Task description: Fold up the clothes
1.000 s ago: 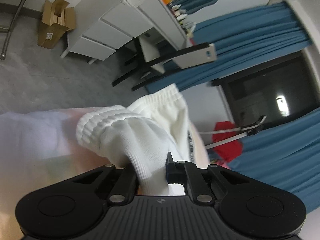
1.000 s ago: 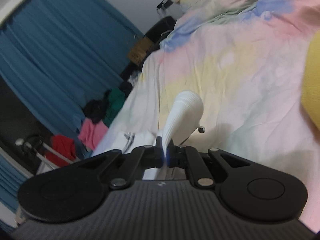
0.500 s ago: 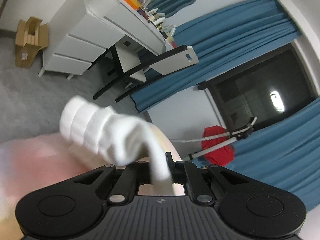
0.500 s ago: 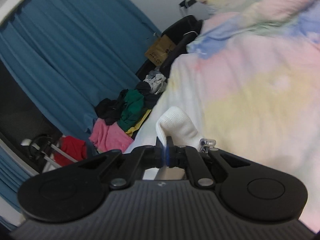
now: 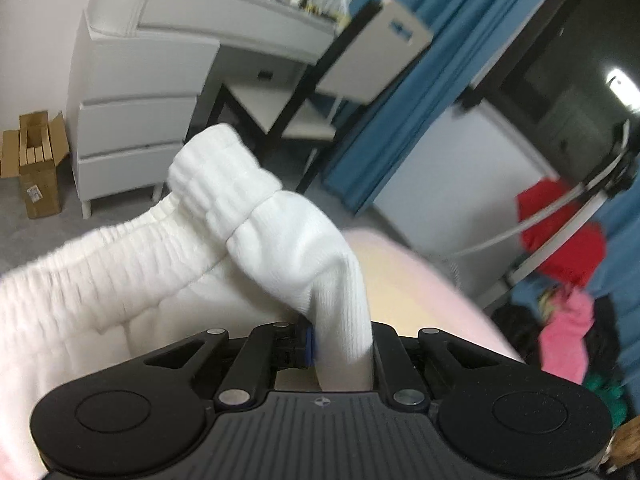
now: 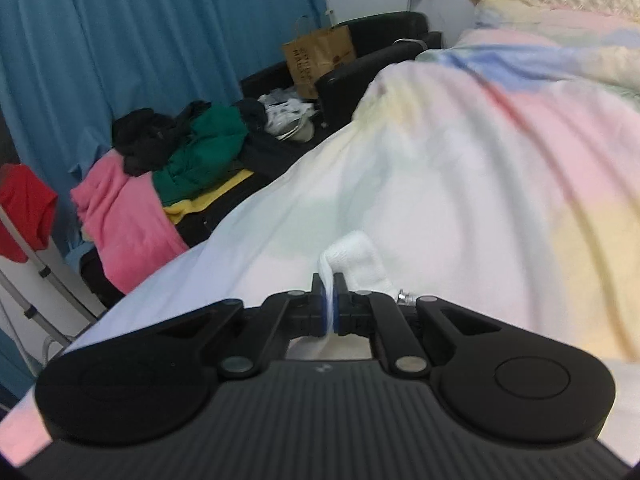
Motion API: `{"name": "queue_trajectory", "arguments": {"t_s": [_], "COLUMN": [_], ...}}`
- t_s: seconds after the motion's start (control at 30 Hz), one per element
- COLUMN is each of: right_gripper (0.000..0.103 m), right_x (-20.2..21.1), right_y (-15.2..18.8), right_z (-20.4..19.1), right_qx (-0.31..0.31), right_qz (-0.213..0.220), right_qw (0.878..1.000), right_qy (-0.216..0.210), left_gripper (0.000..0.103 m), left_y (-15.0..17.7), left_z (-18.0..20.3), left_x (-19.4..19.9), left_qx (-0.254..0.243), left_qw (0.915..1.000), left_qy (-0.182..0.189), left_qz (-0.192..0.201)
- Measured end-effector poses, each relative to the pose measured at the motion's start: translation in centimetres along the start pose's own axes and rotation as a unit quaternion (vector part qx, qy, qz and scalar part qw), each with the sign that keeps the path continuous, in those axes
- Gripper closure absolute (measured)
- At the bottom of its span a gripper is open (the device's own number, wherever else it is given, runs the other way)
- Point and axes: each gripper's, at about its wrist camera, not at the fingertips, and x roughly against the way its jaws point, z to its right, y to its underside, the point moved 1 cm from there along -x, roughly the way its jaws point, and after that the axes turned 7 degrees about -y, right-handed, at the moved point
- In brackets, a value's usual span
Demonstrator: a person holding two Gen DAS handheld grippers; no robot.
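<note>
The left gripper [image 5: 340, 344] is clamped on a bunched fold of the white garment [image 5: 256, 224], a ribbed knit piece whose gathered elastic band arches up ahead of the jaws and trails off to the left over the bed [image 5: 424, 280]. The left jaws have just been easing apart slightly, yet the cloth sits pinched between them. The right gripper [image 6: 329, 300] is closed on another thin edge of the same white garment [image 6: 356, 256]; a small hump of it pokes up just beyond the blue pads [image 6: 320, 308], with a small metal tip [image 6: 404, 296] lying just beside it. Under the right gripper spreads the pastel duvet [image 6: 480, 160] of the bed, reaching back to a pillow [image 6: 520, 4]. Past the bed's edge a heap of clothes [image 6: 180, 152] in pink, green and black lies against blue curtains [image 6: 140, 28], with a paper bag [image 6: 320, 56] on a black chair. The left view shows a white dresser [image 5: 132, 120], a chair [image 5: 320, 92] and a cardboard box [image 5: 36, 160] on the grey floor.
</note>
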Motion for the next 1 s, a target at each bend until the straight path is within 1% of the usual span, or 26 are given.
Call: {"name": "queue_trajectory", "arguments": {"t_s": [0.03,0.07,0.1,0.13,0.17,0.2,0.23,0.27,0.3,0.33,0.43,0.5,0.57,0.6,0.67,0.7,0.73,0.8,0.83,0.87,0.9,0.97,1.0], "right_gripper": [0.093,0.093,0.092,0.09,0.086,0.074,0.066,0.063,0.06,0.06,0.059,0.057,0.048,0.039,0.034,0.031,0.03,0.03,0.03,0.03,0.03,0.03,0.031], "right_x": [-0.9,-0.9,-0.9,-0.9,-0.4,0.5,1.4,2.3,3.2,4.4,8.9,12.1,14.8,16.0,18.2,18.9,19.7,19.7,19.7,19.4,19.0,18.3,17.9], "right_y": [0.3,0.7,1.0,1.4,1.5,1.5,1.5,1.4,1.4,1.5,2.5,4.1,6.1,7.0,8.9,9.8,10.8,11.8,12.3,12.7,13.0,13.5,13.7], "right_z": [-0.1,0.0,0.2,0.4,0.8,1.1,1.4,1.6,1.9,2.3,4.4,6.2,7.9,8.7,10.2,10.7,11.2,11.6,11.7,11.8,11.8,11.7,11.8], "right_qx": [0.005,0.013,0.021,0.028,0.023,0.02,0.017,0.013,0.01,0.005,-0.037,-0.077,-0.12,-0.138,-0.173,-0.178,-0.182,-0.19,-0.194,-0.2,-0.206,-0.218,-0.222], "right_qz": [-0.004,-0.002,0.001,0.003,0.01,0.016,0.022,0.027,0.033,0.04,0.042,0.037,0.017,0.009,-0.006,-0.017,-0.027,-0.078,-0.104,-0.129,-0.137,-0.153,-0.148], "right_qw": [1.0,1.0,1.0,0.999,0.999,0.999,0.998,0.998,0.998,0.997,0.992,0.985,0.978,0.973,0.962,0.959,0.955,0.951,0.947,0.941,0.937,0.929,0.929], "right_qy": [-0.007,-0.015,-0.023,-0.031,-0.039,-0.044,-0.049,-0.053,-0.058,-0.071,-0.117,-0.148,-0.171,-0.184,-0.211,-0.221,-0.231,-0.233,-0.234,-0.241,-0.247,-0.258,-0.256], "left_gripper": [0.09,0.085,0.084,0.079,0.066,0.059,0.05,0.044,0.041,0.038,0.02,0.02,0.02,0.02,0.016,0.016,0.016,0.014,0.013,0.014,0.014,0.014,0.014], "left_y": [0.1,0.1,0.2,0.3,0.4,0.4,0.4,0.3,0.2,0.2,0.8,1.3,2.3,2.8,3.6,4.1,4.6,6.2,7.0,7.6,8.1,8.5,8.7], "left_z": [0.1,0.1,0.1,-0.1,-0.2,-0.4,-0.7,-1.1,-1.6,-2.1,-4.3,-6.3,-8.7,-10.1,-12.7,-13.7,-14.8,-17.1,-17.9,-18.5,-19.1,-19.9,-20.3], "left_x": [-0.9,-1.1,-1.3,-1.1,-0.9,-0.4,0.1,0.8,1.7,2.7,6.4,8.8,10.9,12.0,13.8,14.1,14.2,14.0,13.4,12.6,11.7,10.6,10.1], "left_qx": [-0.007,-0.008,-0.009,-0.009,-0.009,-0.01,-0.012,-0.014,-0.015,-0.016,-0.007,0.005,0.029,0.045,0.088,0.109,0.13,0.175,0.195,0.215,0.235,0.25,0.257], "left_qw": [0.9999,0.9999,0.9999,0.9998,0.9996,0.9993,0.9989,0.9985,0.9978,0.997,0.9956,0.9943,0.9921,0.9921,0.9921,0.9902,0.987,0.9786,0.9746,0.9691,0.9619,0.9543,0.9503], "left_qy": [-0.002,0.004,0.01,0.018,0.026,0.036,0.044,0.051,0.063,0.074,0.093,0.107,0.122,0.117,0.088,0.087,0.095,0.108,0.103,0.099,0.103,0.123,0.133], "left_qz": [-0.008,-0.01,-0.01,-0.007,-0.006,-0.008,-0.011,-0.014,-0.017,-0.016,-0.003,0.001,-0.001,0.004,0.013,0.009,0.001,-0.018,-0.039,-0.07,-0.095,-0.108,-0.115]}}
